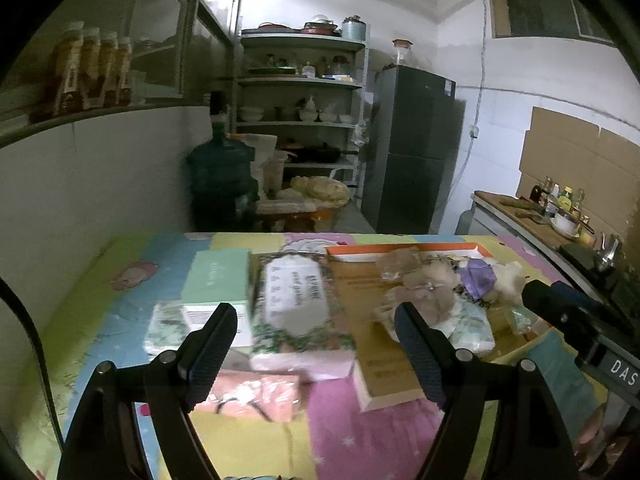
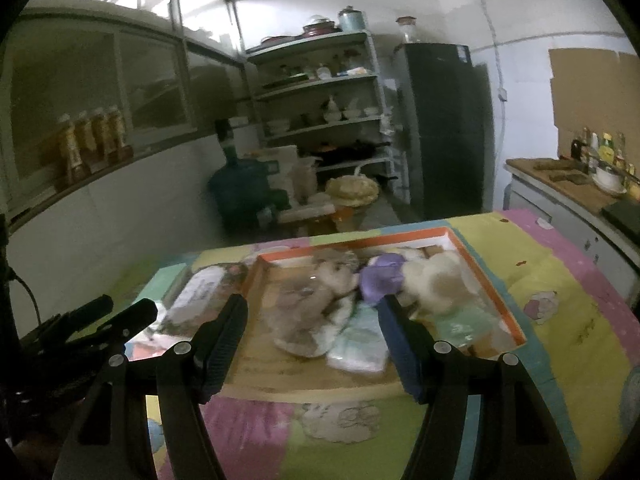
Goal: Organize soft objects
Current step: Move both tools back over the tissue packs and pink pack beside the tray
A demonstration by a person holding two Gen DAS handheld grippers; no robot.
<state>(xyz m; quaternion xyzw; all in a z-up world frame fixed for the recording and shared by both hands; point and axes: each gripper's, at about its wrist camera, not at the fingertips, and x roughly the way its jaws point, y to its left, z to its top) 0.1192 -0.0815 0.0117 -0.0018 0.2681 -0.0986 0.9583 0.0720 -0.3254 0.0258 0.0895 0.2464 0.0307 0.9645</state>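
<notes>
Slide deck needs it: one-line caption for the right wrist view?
Open right hand-held gripper poised over an orange-rimmed tray of plush toys and tissue packs on a patchwork-covered table.

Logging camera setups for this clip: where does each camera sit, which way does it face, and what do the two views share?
Left wrist: on the left gripper, looking forward over the tissue pack; its own open fingers show, and the right gripper enters at right.
Right wrist: on the right gripper, looking over the orange-rimmed box of plush toys; its own open fingers show, with the left gripper at left.
Shared: box, toys, tissue pack, quilted table cover, shelves, fridge.
</notes>
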